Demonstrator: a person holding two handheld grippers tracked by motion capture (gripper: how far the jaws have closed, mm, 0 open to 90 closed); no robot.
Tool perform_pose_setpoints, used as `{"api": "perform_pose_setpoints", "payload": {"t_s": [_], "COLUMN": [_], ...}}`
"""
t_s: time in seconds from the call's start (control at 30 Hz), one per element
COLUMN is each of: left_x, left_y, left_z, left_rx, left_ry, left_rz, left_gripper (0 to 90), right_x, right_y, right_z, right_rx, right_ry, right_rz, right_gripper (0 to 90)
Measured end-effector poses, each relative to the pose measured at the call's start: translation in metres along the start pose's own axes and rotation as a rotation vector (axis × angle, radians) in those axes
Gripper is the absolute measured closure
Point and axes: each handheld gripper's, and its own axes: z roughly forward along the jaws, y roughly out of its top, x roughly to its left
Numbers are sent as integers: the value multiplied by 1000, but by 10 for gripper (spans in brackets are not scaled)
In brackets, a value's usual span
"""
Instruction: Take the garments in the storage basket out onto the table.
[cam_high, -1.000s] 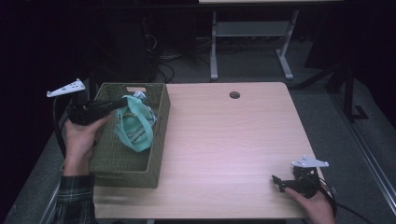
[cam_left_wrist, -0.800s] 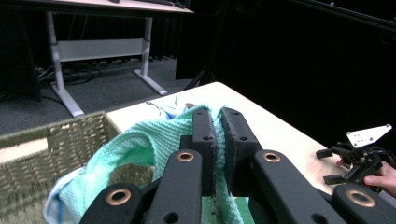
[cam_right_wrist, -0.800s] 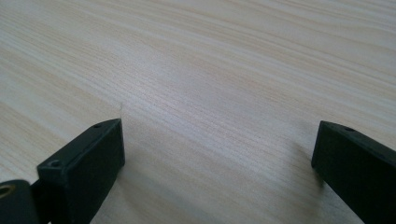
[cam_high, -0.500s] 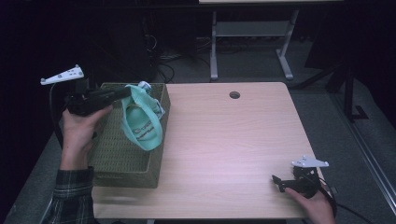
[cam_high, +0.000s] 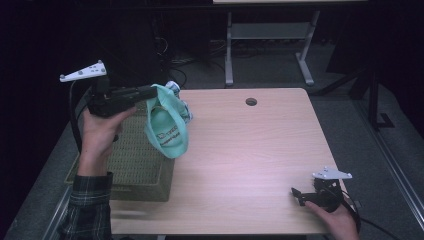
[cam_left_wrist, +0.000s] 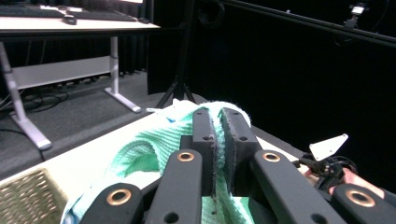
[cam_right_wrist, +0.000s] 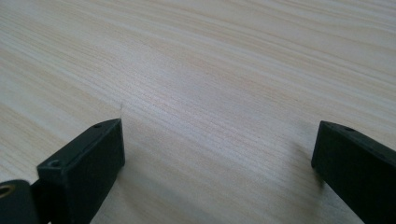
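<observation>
Beyond my claw the room sits dark, black along the far side and to the right. Ahead of it a pale wooden table (cam_high: 260, 150) spreads out, lit from above, with a round cable hole (cam_high: 251, 102) near its far edge. Past that edge lies grey carpet (cam_high: 280, 75) and the white metal legs of another desk (cam_high: 265, 45), cables pooled on the floor beside them. A black tripod stand (cam_left_wrist: 180, 70) rises farther off, under a dark rail (cam_left_wrist: 303, 21).
</observation>
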Motion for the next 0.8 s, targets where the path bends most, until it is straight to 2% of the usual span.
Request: {"api": "perform_pose_setpoints", "payload": {"t_s": [0.37, 0.8], "left_x": [-14, -29], "left_y": [5, -5], "left_z": [28, 68], "left_rx": [-2, 21], "left_ry": [-61, -138], "left_rz": [12, 8], "left_gripper": [840, 841], "right_x": [0, 0], "right_y": [0, 0], "right_z": [0, 0], "right_rx": [0, 0], "right_ry": [0, 0], "right_rz": [0, -2], "right_gripper": [21, 21]}}
